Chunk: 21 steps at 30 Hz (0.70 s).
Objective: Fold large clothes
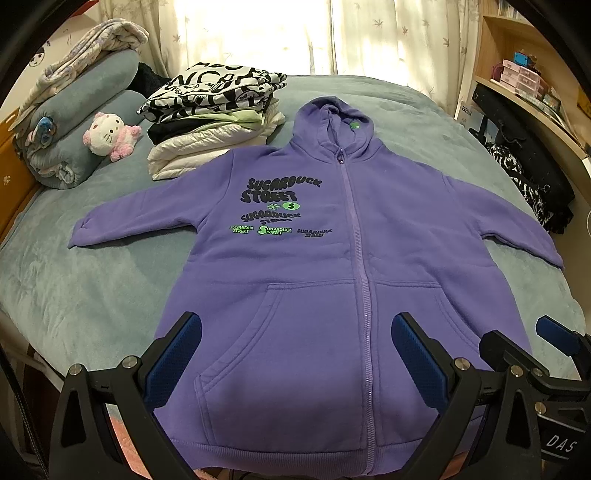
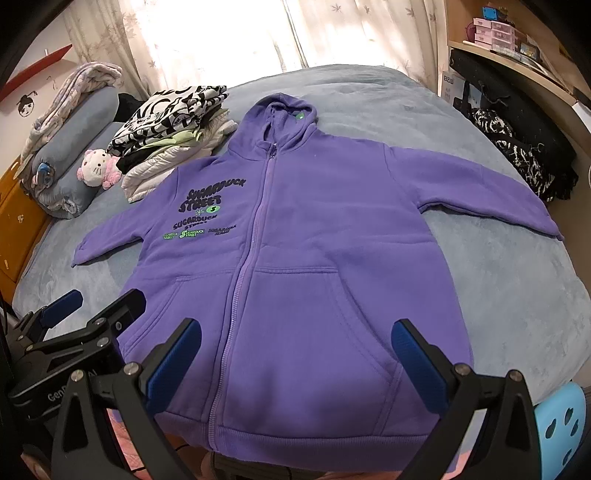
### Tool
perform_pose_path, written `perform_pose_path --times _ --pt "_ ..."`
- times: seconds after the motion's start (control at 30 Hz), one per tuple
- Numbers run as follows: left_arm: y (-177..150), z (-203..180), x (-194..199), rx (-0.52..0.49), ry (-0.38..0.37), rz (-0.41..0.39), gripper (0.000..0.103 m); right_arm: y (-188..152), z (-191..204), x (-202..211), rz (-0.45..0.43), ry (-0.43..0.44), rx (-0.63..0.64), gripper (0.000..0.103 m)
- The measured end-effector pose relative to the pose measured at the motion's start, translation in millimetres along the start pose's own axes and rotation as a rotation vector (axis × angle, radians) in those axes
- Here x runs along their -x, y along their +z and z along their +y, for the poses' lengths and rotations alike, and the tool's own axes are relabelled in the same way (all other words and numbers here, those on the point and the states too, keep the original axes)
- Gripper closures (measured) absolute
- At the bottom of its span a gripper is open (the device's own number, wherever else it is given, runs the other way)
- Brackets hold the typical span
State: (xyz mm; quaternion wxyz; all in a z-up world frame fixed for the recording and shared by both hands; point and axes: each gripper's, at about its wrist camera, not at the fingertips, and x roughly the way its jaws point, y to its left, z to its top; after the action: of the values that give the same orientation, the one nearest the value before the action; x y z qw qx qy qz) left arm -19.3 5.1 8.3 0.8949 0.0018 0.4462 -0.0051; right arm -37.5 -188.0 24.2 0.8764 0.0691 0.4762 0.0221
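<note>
A purple zip hoodie (image 1: 325, 258) is laid flat, front up and zipped, on the grey-blue bed cover (image 1: 74, 295), with the hood pointing toward the curtained window (image 1: 258, 33) and both sleeves spread outward. Such a layout is judged to suit a first fold, since each sleeve can be reached and drawn across the body; no fold is seen yet.

Over the hoodie's hem, the left gripper (image 1: 295, 354) is held with its blue-padded fingers (image 1: 173, 358) spread wide and nothing between them. Beside it, also over the hem, the right gripper (image 2: 295, 354) is held the same way, fingers apart and empty. Both are judged to be poised for a start.

Beyond the hoodie's left-hand sleeve, a stack of folded clothes (image 1: 214, 122) is seen, probably finished work. Further out from the hoodie, a plush toy (image 1: 110, 136) is leant against rolled bedding (image 1: 85, 122). Off the opposite sleeve, a dark patterned garment (image 1: 532, 184) lies at the bed's edge.
</note>
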Motion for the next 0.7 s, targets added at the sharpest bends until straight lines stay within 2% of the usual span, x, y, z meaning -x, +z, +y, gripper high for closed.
perform_pose_path --times 0.7 --pt "-0.3 -0.3 -0.5 -0.002 0.002 -0.003 0.002 -4.7 -3.6 0.8 -0.001 0.014 -0.013 0.0"
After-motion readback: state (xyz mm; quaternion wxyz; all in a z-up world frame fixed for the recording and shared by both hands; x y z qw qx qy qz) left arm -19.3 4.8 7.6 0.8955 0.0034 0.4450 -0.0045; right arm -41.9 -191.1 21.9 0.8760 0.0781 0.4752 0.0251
